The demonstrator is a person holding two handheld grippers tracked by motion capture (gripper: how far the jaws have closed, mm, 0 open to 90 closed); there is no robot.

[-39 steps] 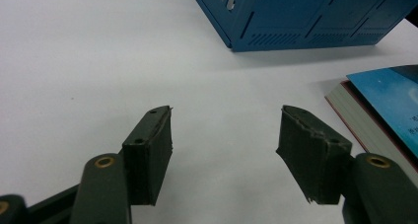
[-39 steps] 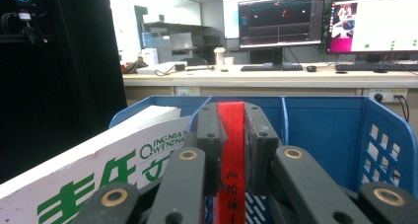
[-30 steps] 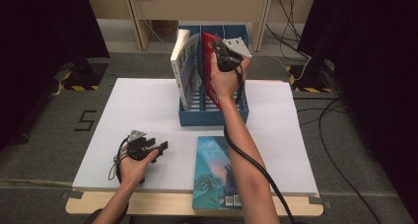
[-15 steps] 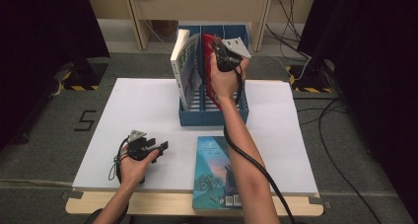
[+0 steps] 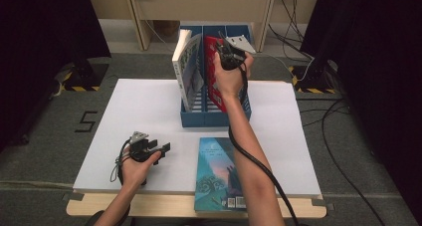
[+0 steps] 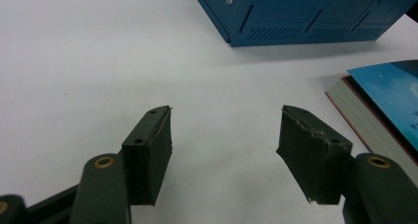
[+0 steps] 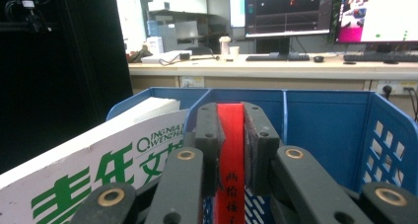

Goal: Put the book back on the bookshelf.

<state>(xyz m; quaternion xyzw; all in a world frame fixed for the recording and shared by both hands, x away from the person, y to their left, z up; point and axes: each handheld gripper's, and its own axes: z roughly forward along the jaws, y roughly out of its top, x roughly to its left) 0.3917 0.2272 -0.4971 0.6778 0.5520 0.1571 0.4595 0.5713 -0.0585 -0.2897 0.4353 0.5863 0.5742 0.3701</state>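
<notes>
Gripping the red book [image 5: 214, 81] by its upper spine, the right tongs [image 5: 222, 49] are clamped tight on it above the blue file rack [image 5: 214, 117], which stands toward twelve o'clock on the white table [image 5: 139, 111]; in the right gripper view both black pads press flat against either side of the red spine [image 7: 230, 135], which carries dark printed characters lower down, and the book stands upright in the rack's middle compartment with the blue divider walls [image 7: 325, 130] rising behind it. Just beside it at nine o'clock, in the neighbouring compartment, a white book with green lettering [image 5: 188, 69] leans tilted, its top tipped away from the red one, and the same cover shows close at the lower left of the right gripper view [image 7: 93, 174]. The right hand [image 5: 230, 76] wraps the gripper's body, with a black cable trailing down along the forearm toward six o'clock. The left tongs [image 5: 158, 147] rest low over the table at about seven o'clock, well apart from the rack, with the jaws spread wide and nothing between them; in the left gripper view bare white table lies between the two pads [image 6: 150, 155]. A teal-covered book [image 5: 219, 173] lies flat at six o'clock, near the table's front edge, its corner also visible at three o'clock in the left gripper view [image 6: 389, 100]
</notes>
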